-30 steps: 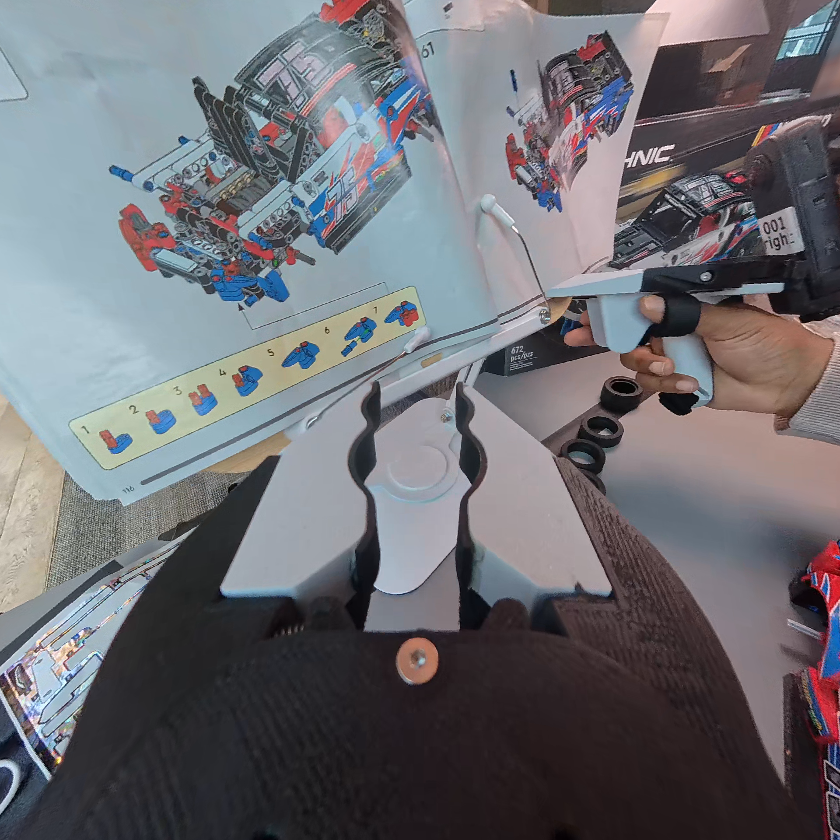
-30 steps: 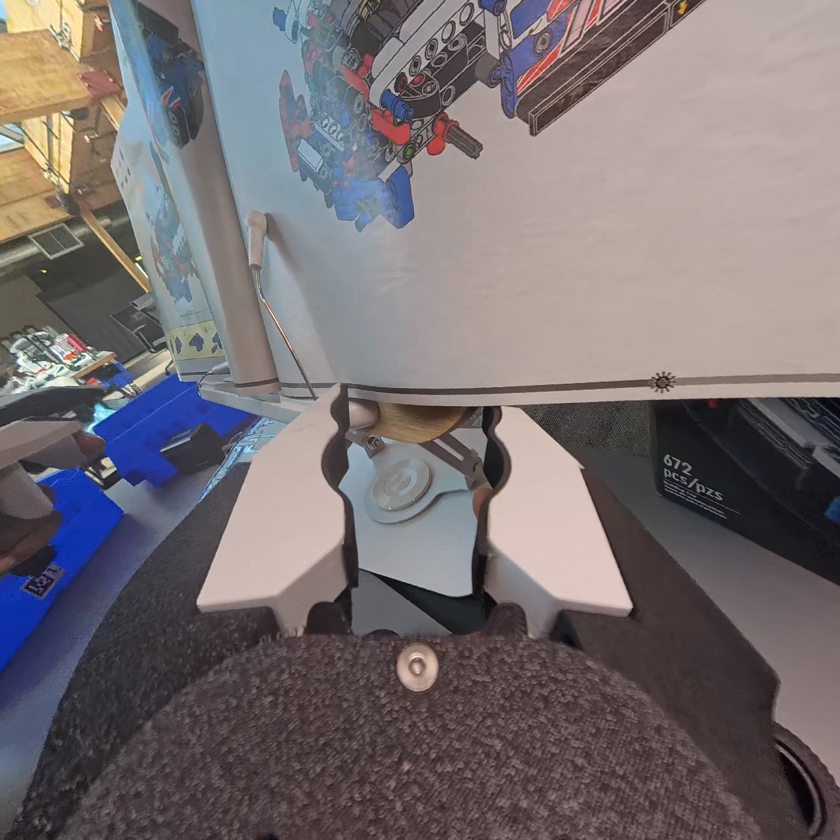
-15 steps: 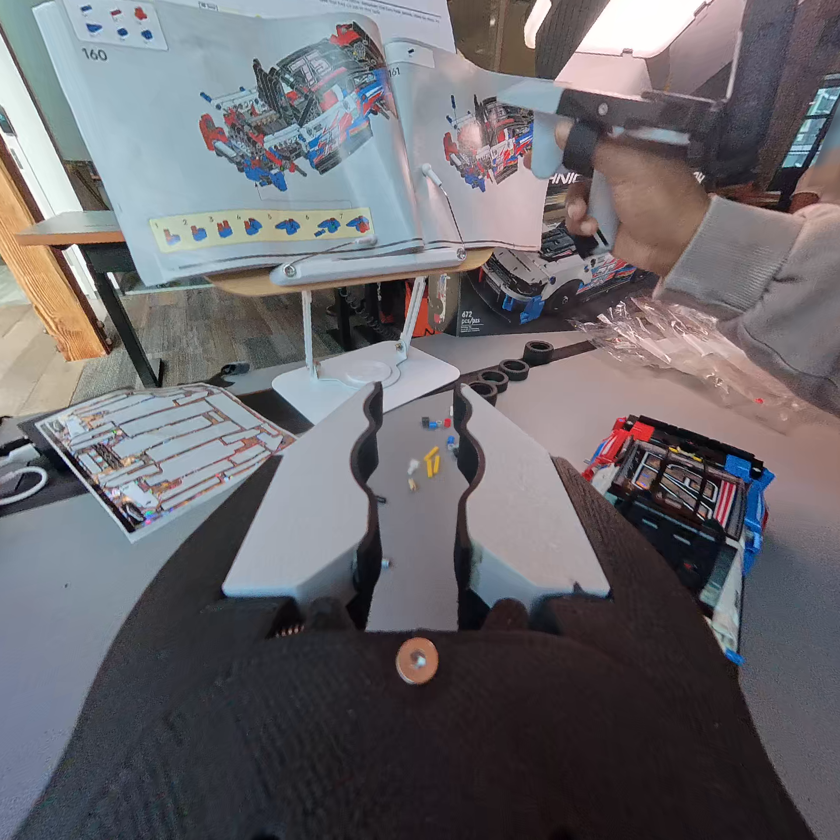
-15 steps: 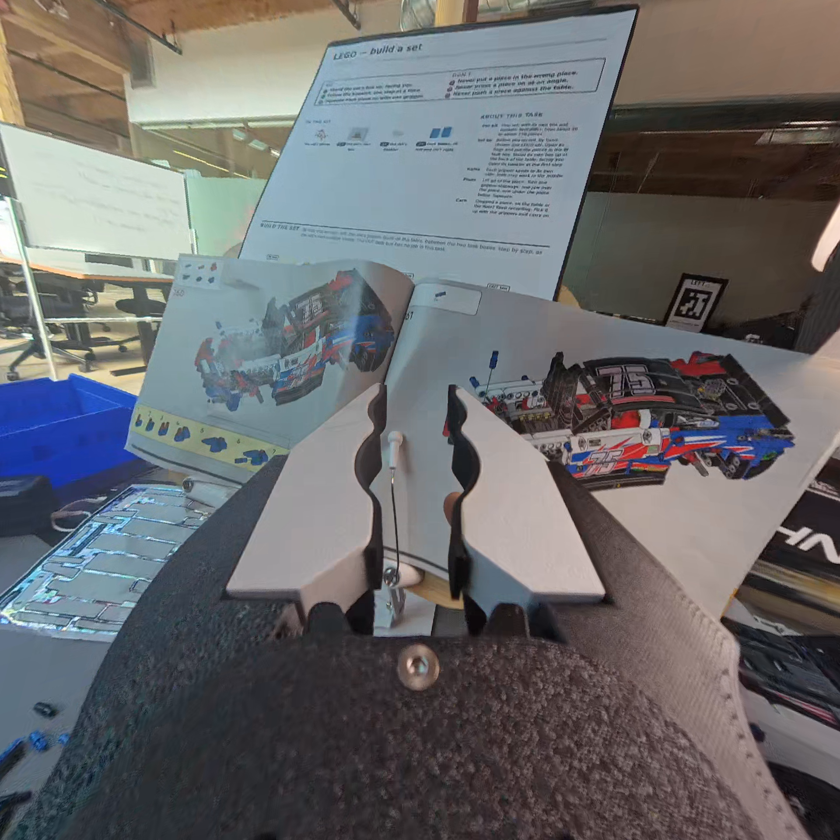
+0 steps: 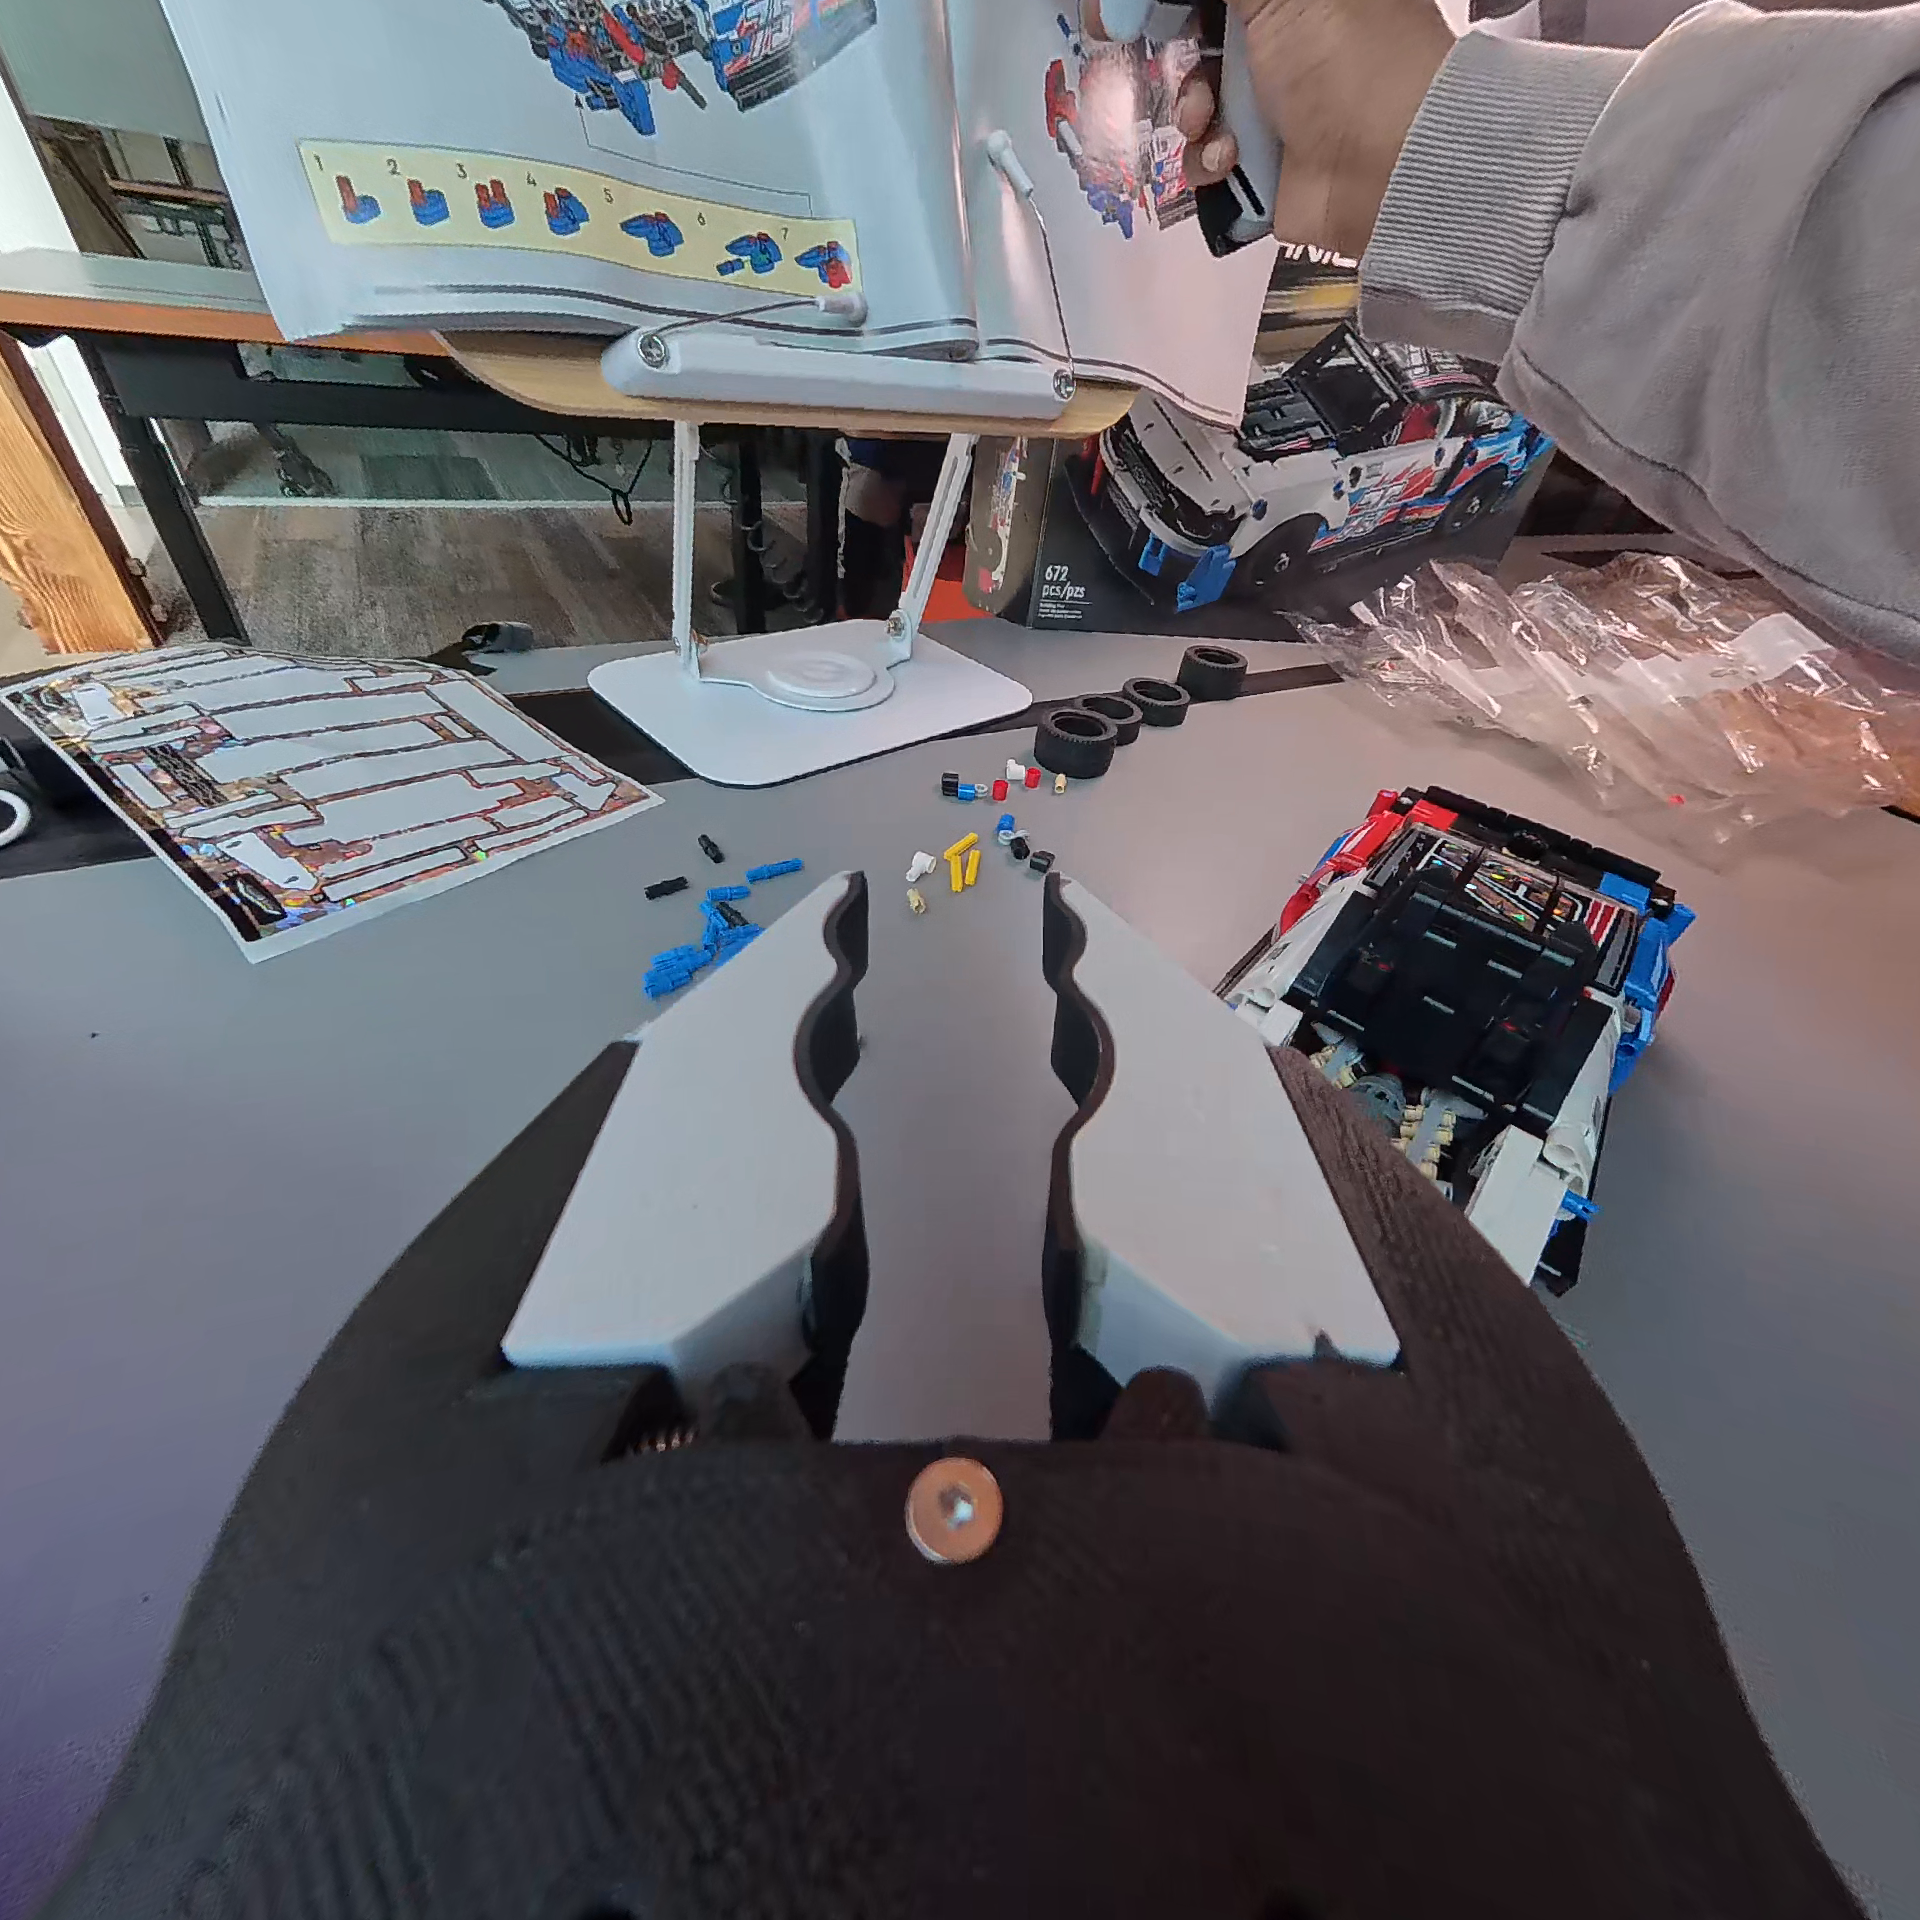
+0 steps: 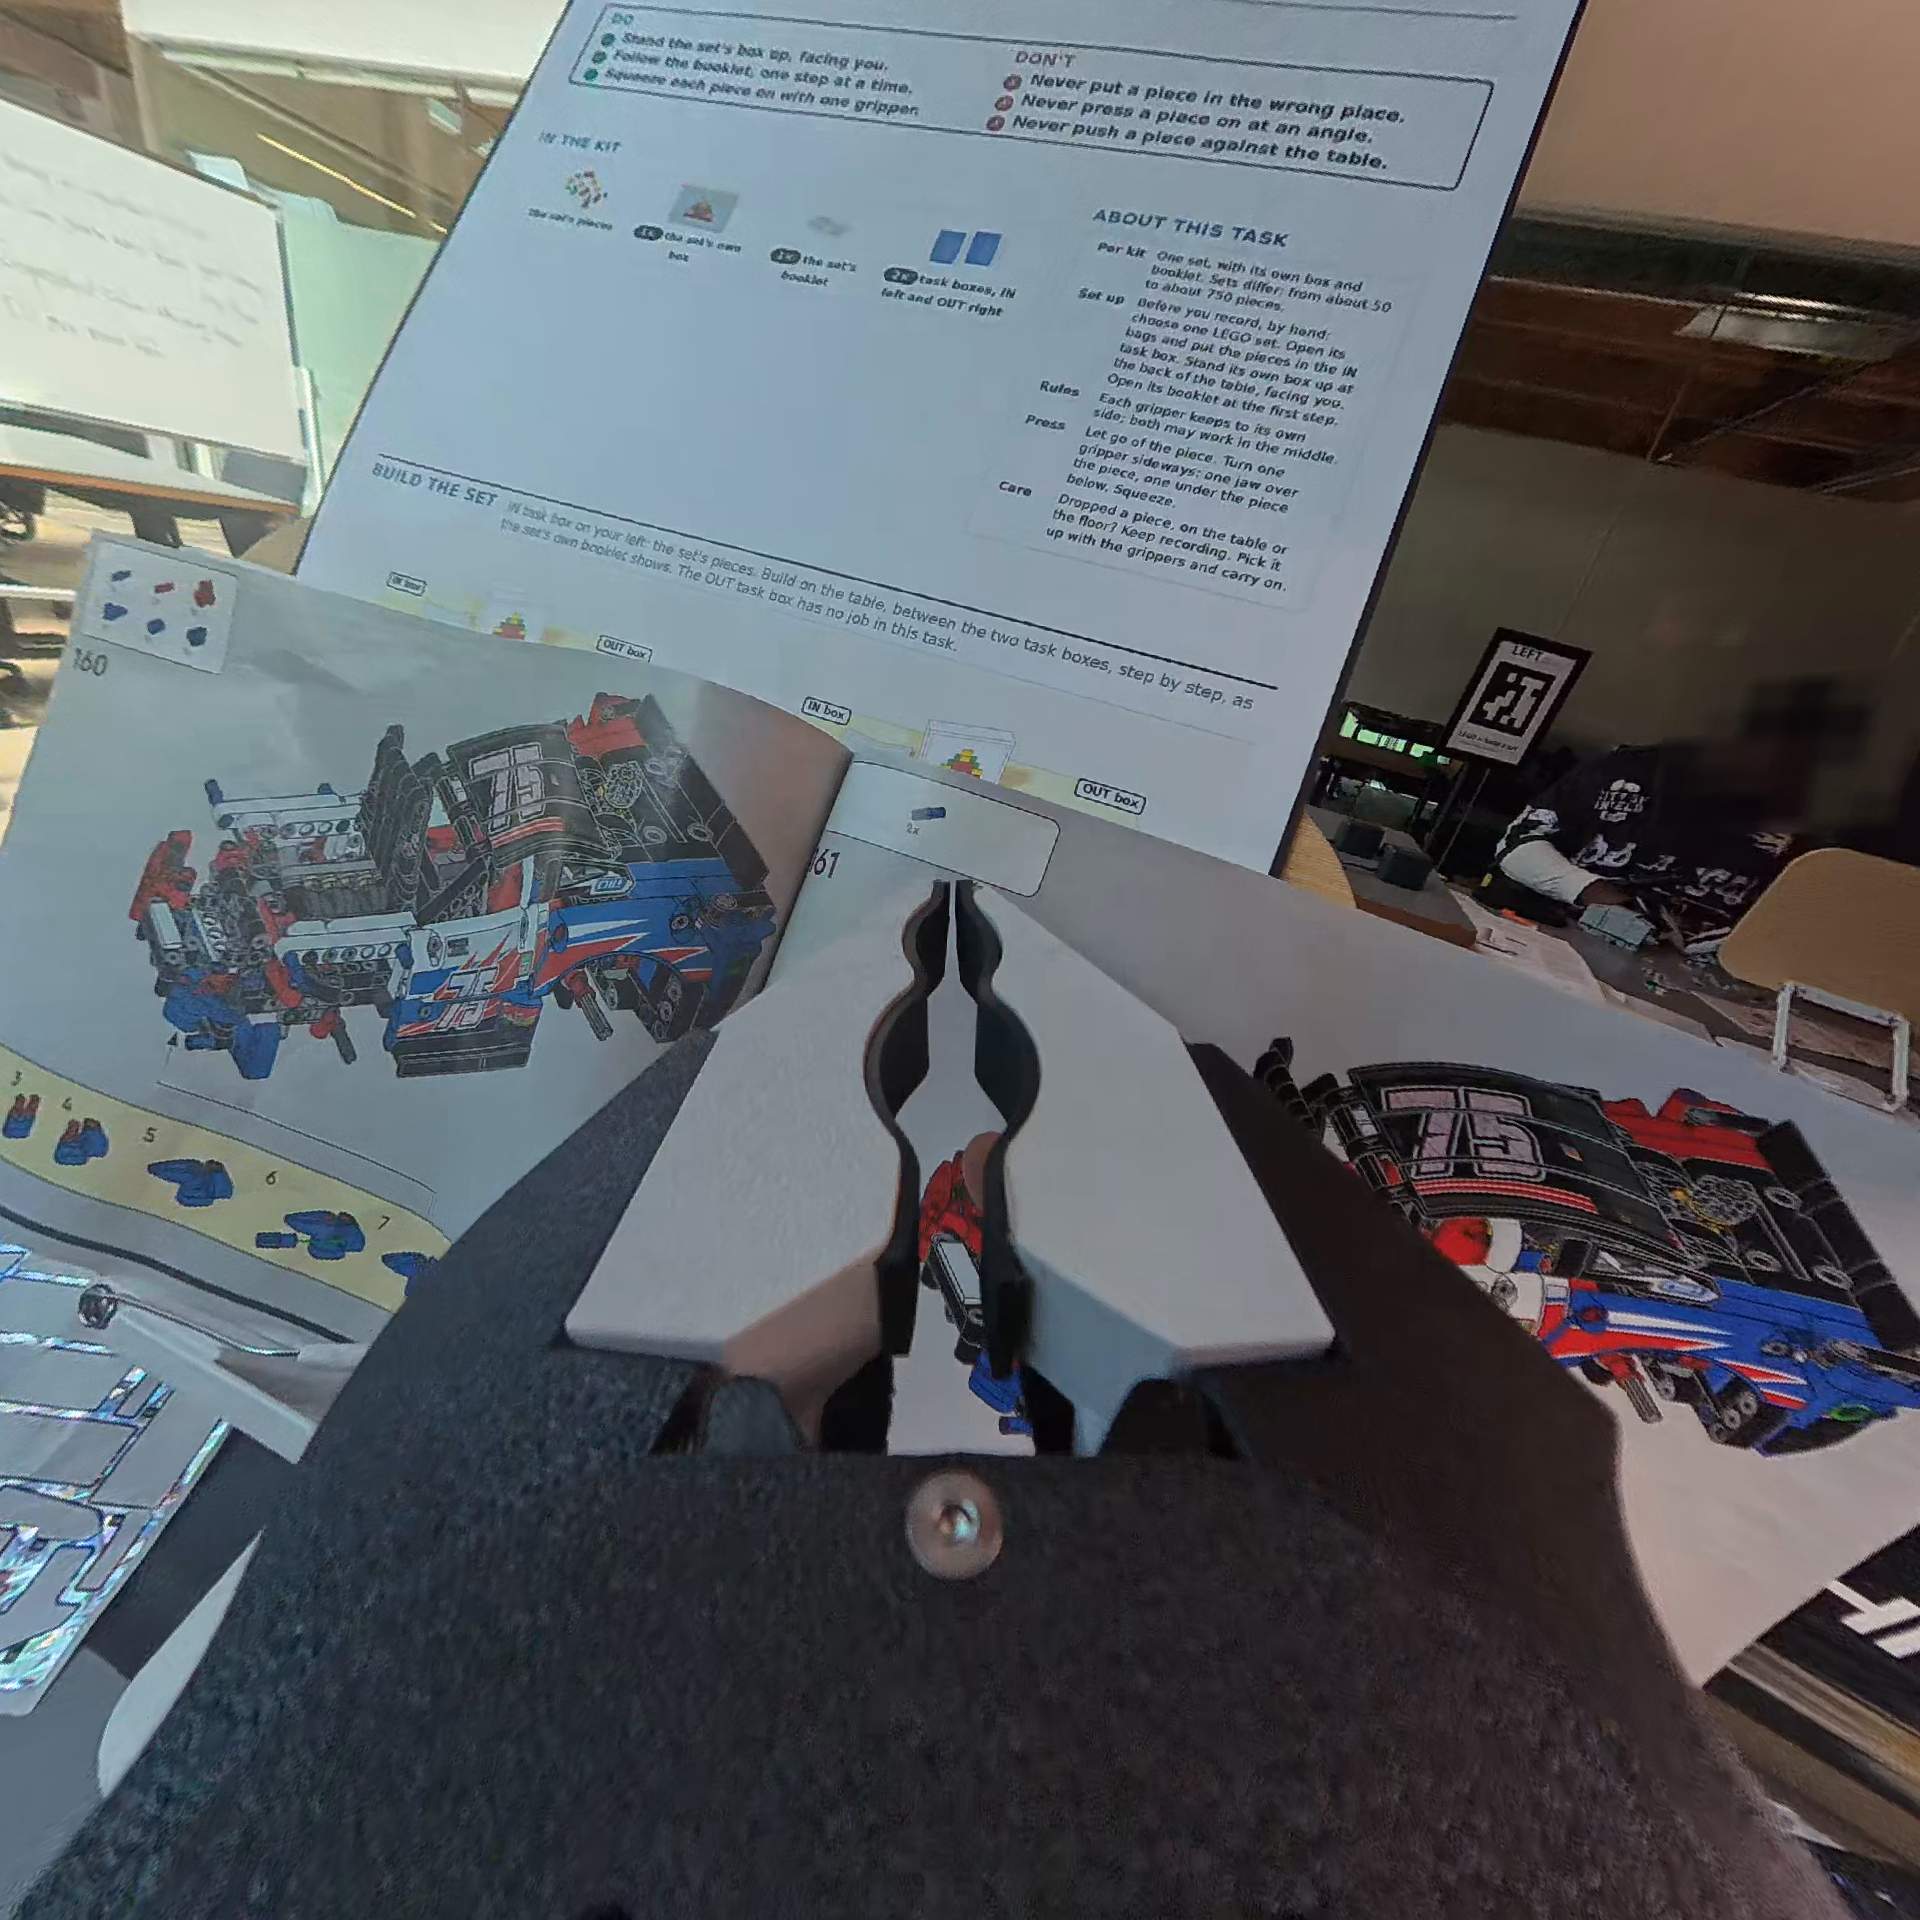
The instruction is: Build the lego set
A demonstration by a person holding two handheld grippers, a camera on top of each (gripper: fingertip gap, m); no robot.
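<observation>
Now backed off over the grey table [image 5: 312,1195], left gripper [image 5: 951,883] spread, empty; right gripper [image 6: 953,894] newly pinching instruction booklet [image 6: 1351,966] page — page turn likely

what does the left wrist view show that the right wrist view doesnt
Only the left wrist view shows the grey table with the part-built lego car, four black tyres, small loose pieces, the set's box, clear plastic bags, and the open left gripper.

Only the right wrist view shows the large printed sheet behind the booklet, a person seated at a far table, and the right gripper, apparently shut on the right-hand page.

Both show the instruction booklet on its stand and the sticker sheet.
</observation>
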